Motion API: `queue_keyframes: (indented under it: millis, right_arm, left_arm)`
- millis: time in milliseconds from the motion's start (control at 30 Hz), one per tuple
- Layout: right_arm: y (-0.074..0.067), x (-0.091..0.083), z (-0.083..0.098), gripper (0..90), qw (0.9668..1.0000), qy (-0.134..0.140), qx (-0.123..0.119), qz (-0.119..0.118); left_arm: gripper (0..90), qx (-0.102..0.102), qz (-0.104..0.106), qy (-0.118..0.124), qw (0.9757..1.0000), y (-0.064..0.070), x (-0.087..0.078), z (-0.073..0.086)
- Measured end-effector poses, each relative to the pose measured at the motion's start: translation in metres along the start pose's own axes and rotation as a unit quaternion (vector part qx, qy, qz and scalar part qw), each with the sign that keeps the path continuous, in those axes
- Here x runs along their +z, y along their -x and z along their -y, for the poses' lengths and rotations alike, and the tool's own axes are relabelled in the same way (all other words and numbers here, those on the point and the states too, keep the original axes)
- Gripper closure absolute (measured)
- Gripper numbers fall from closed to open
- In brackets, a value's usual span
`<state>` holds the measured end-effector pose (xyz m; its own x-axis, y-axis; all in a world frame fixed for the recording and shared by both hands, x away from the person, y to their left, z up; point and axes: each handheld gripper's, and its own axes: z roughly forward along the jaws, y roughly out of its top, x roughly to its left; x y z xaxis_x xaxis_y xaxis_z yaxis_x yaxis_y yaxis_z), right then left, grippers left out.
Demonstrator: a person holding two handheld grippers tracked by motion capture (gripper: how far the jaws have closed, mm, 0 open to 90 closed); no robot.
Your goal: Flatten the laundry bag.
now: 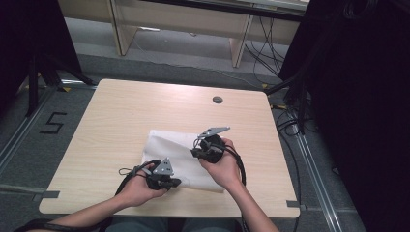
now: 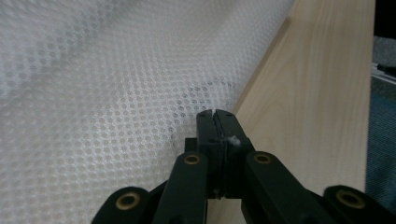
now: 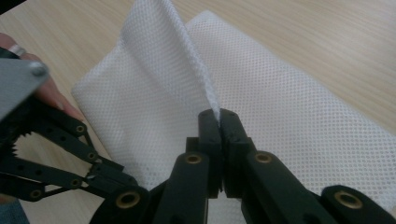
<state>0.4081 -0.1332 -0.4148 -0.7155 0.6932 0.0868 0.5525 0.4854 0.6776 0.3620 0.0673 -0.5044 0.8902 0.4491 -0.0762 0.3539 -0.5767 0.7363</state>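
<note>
Roughly early-mid, by my read: both tools gripped on the mesh, nothing folded or opened yet.

L tool point(image 1: 167, 182): sits at the near-left edge of the mesh bag point(image 1: 169, 145), low, near the bench point(image 1: 121, 111) front. Its own cam shows jaws fully together with a sliver of white mesh point(image 2: 116, 93) nipped between the pads at the edge, right where the fabric meets the bench point(image 2: 317, 93). So pinching the bag edge, not wide.

R tool point(image 1: 205, 151): over the mid-right of the bag, raised a bit vs the L. Own cam: jaws clamped on a layer of mesh point(image 3: 163, 60), which stands up as a peaked flap off the rest of the bag, still flat on the bench point(image 3: 303, 28).

Done: both edge grabs made, one layer lifted. Left (guess): pull layers apart / open or fold the bag; can't tell which from this.

View diffs:
- High view gives overall layout: bag lying mid-front of bench, both hands close together, bench otherwise bare apart from a grommet point(image 1: 217, 100) at the back.
- L cam gives the pinch detail at the edge; hidden under the hand from above.
- R cam shows the lifted flap plus the L tool point(image 3: 100, 179) and fingers point(image 3: 51, 98) at the bag's far corner; from above the flap barely reads.
</note>
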Motion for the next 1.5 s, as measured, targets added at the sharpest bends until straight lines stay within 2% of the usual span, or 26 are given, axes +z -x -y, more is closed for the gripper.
queue_keyframes:
  millis: [33,67,100,200,233,300,333,700,733,767,900,933,967,1000,1033,1067,1100,1167,1233,1267,1300,1333,1367,1400,1467,1500]
  right_arm:
    - [0.0,0.001,0.001,89.8,1.0,0.008,-0.005,0.001]
    - [0.0,0.0,0.0,89.8,1.0,-0.002,-0.006,-0.003]
    - [-0.001,-0.001,0.001,89.8,1.0,-0.003,-0.004,-0.004]
    - [-0.001,-0.002,0.001,89.8,1.0,0.003,-0.007,-0.006]
    - [-0.002,-0.003,0.001,89.8,0.9999,0.0,0.005,-0.012]
    - [-0.001,-0.004,0.001,89.8,0.9999,0.0,-0.002,-0.013]
    - [-0.002,-0.006,0.001,89.8,1.0,0.001,-0.002,-0.007]
    - [-0.009,-0.009,-0.001,89.8,0.9997,0.006,-0.013,-0.022]
    - [-0.01,-0.01,-0.001,89.8,0.9997,0.004,0.0,-0.025]
    - [-0.01,-0.01,0.0,89.8,0.9998,0.005,-0.008,-0.017]
    - [-0.011,-0.009,0.001,89.8,0.9997,0.007,-0.001,-0.025]
    - [-0.01,-0.007,0.002,89.8,0.9996,0.012,-0.019,-0.016]
    - [-0.01,-0.007,0.002,89.8,0.9996,0.012,-0.019,-0.016]
    - [-0.011,-0.009,0.002,89.8,0.9997,0.007,-0.008,-0.024]
    - [-0.011,-0.01,0.002,89.8,0.9996,0.009,-0.015,-0.023]
    - [-0.011,-0.012,0.002,89.8,0.9997,0.006,-0.013,-0.02]
    - [-0.012,-0.015,0.002,89.8,0.9995,-0.003,-0.008,-0.03]
    - [-0.013,-0.018,0.004,89.8,0.9994,-0.006,0.0,-0.034]
    - [-0.014,-0.02,0.005,89.8,0.9992,-0.009,0.001,-0.038]
    - [-0.014,-0.017,0.007,89.8,0.9994,0.007,-0.001,-0.035]
    - [-0.014,-0.019,0.007,89.8,0.9989,-0.007,0.0,-0.047]
    - [-0.016,-0.021,0.007,89.8,0.9989,-0.013,0.013,-0.042]
    - [-0.016,-0.021,0.008,89.8,0.999,-0.013,0.005,-0.043]
    - [-0.018,-0.021,0.01,89.8,0.999,-0.006,0.016,-0.041]
    - [-0.019,-0.021,0.01,89.8,0.9989,-0.006,0.019,-0.044]
    - [-0.019,-0.023,0.01,89.8,0.9987,-0.017,0.02,-0.044]
  left_arm:
    - [88.9,-0.001,0.001,-0.002,1.0,-0.001,0.001,0.0]
    - [88.9,-0.004,-0.002,-0.007,1.0,-0.001,0.003,0.0]
    - [88.9,0.005,-0.001,-0.011,0.9999,-0.002,0.003,0.0]
    - [88.9,0.006,-0.007,-0.016,0.9998,-0.001,0.006,0.001]
    - [88.9,0.008,-0.005,-0.018,0.9998,-0.001,0.008,0.0]
    - [88.9,0.001,-0.008,-0.011,0.9999,0.001,0.009,0.0]
    - [88.8,0.017,-0.011,-0.022,0.9996,0.0,0.01,-0.002]
    - [88.3,0.012,-0.02,-0.014,0.9996,-0.002,0.019,-0.007]
    - [88.3,0.015,-0.021,-0.016,0.9995,-0.003,0.019,-0.008]
    - [88.3,0.015,-0.021,-0.017,0.9995,-0.003,0.019,-0.008]
    - [88.2,0.018,-0.023,-0.015,0.9995,-0.003,0.02,-0.008]
    - [88.2,0.018,-0.023,-0.015,0.9995,-0.003,0.02,-0.008]
    - [88.2,0.017,-0.024,-0.015,0.9994,-0.003,0.02,-0.008]
    - [88.2,0.019,-0.022,-0.015,0.9995,-0.004,0.02,-0.007]
    - [88.2,0.013,-0.024,-0.012,0.9996,-0.003,0.02,-0.007]
    - [88.2,0.022,-0.025,-0.016,0.9993,-0.004,0.019,-0.008]
    - [88.2,0.013,-0.027,-0.013,0.9995,-0.004,0.019,-0.007]
    - [88.1,0.022,-0.028,-0.015,0.9992,-0.007,0.019,-0.007]
    - [87.9,0.01,-0.028,-0.008,0.9995,-0.006,0.019,-0.007]
    - [87.7,0.012,-0.029,-0.008,0.9995,-0.006,0.019,-0.007]
    - [87.6,0.019,-0.03,-0.008,0.9993,-0.007,0.019,-0.007]
    - [87.8,0.017,-0.031,-0.011,0.9993,-0.006,0.019,-0.006]
    - [88.3,0.027,-0.032,-0.016,0.999,-0.007,0.018,-0.007]
    - [88.4,0.029,-0.034,-0.015,0.9989,-0.006,0.018,-0.006]
    - [88.4,0.042,-0.037,-0.025,0.9981,-0.004,0.014,-0.007]
    - [88.4,0.046,-0.036,-0.022,0.998,-0.004,0.012,-0.007]
